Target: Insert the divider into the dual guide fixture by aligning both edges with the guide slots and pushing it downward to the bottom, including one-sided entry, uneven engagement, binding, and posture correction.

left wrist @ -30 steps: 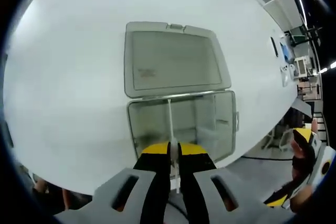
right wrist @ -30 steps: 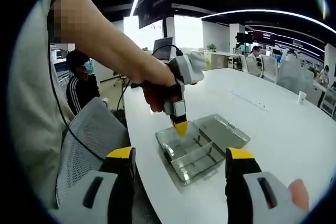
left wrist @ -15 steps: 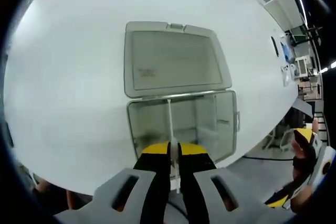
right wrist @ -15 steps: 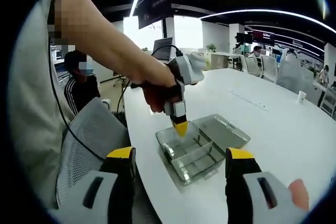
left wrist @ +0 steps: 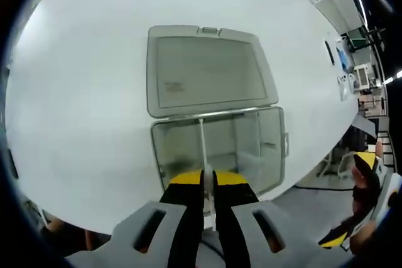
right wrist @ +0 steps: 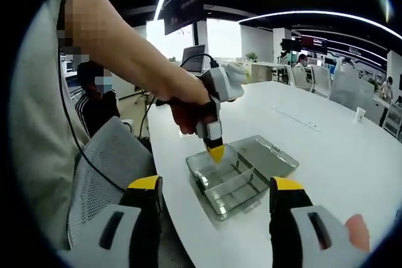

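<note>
Divider held over the fixture — the risk from here is a skewed, binding entry.

In the left gripper view, the left gripper (left wrist: 208, 183) has its jaws pinched tight on the near edge of the thin divider (left wrist: 203, 145), which runs forward from between the yellow tips across the clear tray of the dual guide fixture (left wrist: 270, 149), its hinged lid (left wrist: 207, 70) lying flat on the white table (left wrist: 75, 92) beyond. Judging by that edge-on grip, one end could catch its slot before the other — then pushing down would jam the divider or drag the light tray. In the right gripper view, the right gripper (right wrist: 213, 202) waits with jaws spread wide and nothing between them, well short of the fixture, so nothing steadies the tray.
</note>
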Action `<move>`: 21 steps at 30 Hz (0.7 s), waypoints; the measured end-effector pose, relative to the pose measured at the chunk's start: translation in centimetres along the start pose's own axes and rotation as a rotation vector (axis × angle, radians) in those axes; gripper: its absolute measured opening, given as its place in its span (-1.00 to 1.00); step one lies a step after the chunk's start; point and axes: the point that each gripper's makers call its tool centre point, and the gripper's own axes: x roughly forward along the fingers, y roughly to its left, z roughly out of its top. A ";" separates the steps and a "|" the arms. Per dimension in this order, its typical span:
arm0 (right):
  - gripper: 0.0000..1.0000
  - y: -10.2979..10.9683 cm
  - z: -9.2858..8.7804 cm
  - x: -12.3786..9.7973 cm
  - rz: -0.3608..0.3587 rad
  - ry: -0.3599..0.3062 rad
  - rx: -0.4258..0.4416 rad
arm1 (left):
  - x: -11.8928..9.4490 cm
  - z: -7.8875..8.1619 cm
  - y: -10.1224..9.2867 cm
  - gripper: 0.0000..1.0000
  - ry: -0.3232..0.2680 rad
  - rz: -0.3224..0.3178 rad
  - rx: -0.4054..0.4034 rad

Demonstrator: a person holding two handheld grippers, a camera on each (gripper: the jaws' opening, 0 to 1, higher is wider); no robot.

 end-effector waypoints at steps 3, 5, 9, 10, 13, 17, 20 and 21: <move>0.35 0.0 0.0 0.0 -0.001 0.000 0.000 | 0.0 0.0 0.0 -0.97 0.000 0.005 0.004; 0.35 0.0 0.0 0.0 -0.002 0.001 -0.002 | 0.1 -0.1 0.0 -0.96 0.001 0.008 0.009; 0.34 -0.1 0.0 -0.1 -0.005 0.000 0.000 | 0.1 -0.1 0.0 -0.96 0.005 0.017 0.016; 0.34 -0.1 -0.1 -0.1 -0.005 0.001 0.000 | 0.1 -0.1 0.0 -0.96 0.006 0.023 0.024; 0.34 -0.1 -0.1 -0.1 -0.005 0.001 0.000 | 0.1 -0.1 -0.1 -0.96 0.011 0.041 0.046; 0.34 -0.1 -0.1 -0.1 -0.003 0.002 0.000 | 0.2 0.0 -0.3 -0.96 0.020 0.082 0.098; 0.34 -0.1 0.0 -0.1 -0.004 0.001 0.000 | 0.3 0.0 -0.5 -0.96 0.032 0.112 0.138; 0.34 -0.1 -0.1 -0.1 -0.003 0.003 0.000 | 0.3 0.0 -0.6 -0.96 0.036 0.121 0.153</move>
